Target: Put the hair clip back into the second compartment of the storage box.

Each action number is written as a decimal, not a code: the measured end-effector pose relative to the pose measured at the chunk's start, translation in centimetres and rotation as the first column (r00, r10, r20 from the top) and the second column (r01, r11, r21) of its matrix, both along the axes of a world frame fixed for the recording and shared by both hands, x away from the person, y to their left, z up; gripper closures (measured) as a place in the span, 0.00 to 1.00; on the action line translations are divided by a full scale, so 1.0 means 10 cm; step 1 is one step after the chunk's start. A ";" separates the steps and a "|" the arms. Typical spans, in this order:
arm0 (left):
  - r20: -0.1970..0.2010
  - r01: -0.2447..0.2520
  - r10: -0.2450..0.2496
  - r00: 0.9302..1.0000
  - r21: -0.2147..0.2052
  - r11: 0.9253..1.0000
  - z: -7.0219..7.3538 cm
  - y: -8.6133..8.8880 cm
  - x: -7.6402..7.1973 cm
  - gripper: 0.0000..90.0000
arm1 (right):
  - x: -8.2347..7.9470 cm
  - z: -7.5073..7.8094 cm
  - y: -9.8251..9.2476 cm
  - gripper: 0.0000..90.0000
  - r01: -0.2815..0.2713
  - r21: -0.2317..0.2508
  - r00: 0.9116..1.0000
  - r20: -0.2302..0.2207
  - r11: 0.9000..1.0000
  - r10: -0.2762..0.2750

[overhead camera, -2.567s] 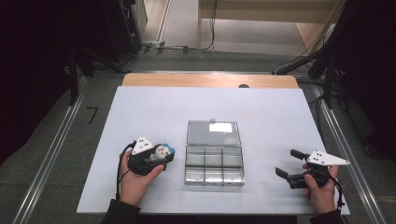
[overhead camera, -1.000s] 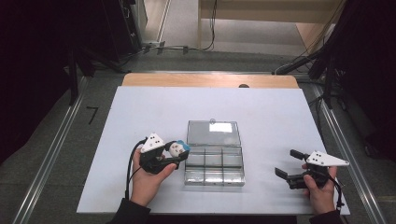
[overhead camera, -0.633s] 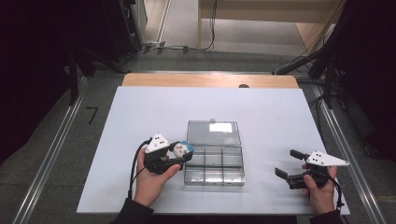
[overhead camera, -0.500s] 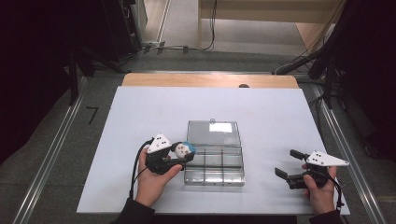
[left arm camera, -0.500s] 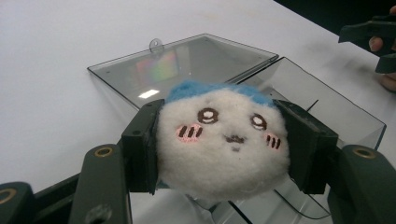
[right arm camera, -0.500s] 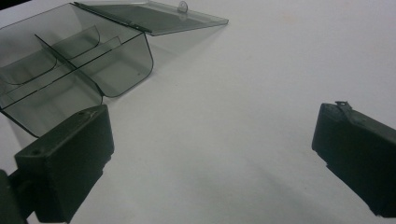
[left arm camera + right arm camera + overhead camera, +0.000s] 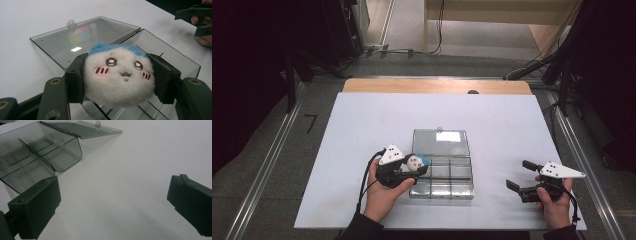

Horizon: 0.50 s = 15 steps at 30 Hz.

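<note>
A round white plush toy (image 7: 118, 75) with a blue top and a stitched face sits between the jaws of my left gripper (image 7: 120, 78), which is shut on it. In the high view the toy (image 7: 416, 161) hangs over the left edge of a clear compartment box (image 7: 442, 172) whose lid (image 7: 440, 142) lies open flat behind it. My left gripper (image 7: 412, 167) is held just left of the box. My right gripper (image 7: 518, 176) rests near the table's front right, open and holding nothing, with the box (image 7: 32, 157) off to its left.
The white table top (image 7: 362, 125) carries the box at its middle. A wooden strip (image 7: 437, 86) runs along the far edge. Cables and dark stands (image 7: 552, 65) lie on the floor beyond the table.
My left gripper has carried the plush toy rightward from the table's front left up to the box's left edge. The right gripper has stayed put.
</note>
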<state>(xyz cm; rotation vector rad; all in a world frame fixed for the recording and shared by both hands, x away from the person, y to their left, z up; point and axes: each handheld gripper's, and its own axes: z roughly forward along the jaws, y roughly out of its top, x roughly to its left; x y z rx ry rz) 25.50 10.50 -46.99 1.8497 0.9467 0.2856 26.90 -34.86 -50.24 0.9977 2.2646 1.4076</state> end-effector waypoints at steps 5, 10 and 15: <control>-0.002 0.008 -0.008 1.000 -0.001 1.000 -0.01 -0.05 0.02 0.41 | 0.00 0.00 0.00 0.00 -0.001 0.000 1.000 0.000 1.000 0.001; -0.009 0.020 -0.020 1.000 -0.013 1.000 -0.02 -0.11 0.03 0.41 | 0.00 0.00 0.00 0.00 -0.001 0.000 1.000 0.001 1.000 0.001; -0.006 0.022 -0.022 1.000 -0.013 1.000 -0.02 -0.16 0.05 0.41 | 0.00 0.00 0.00 0.00 -0.001 0.000 1.000 0.001 1.000 0.001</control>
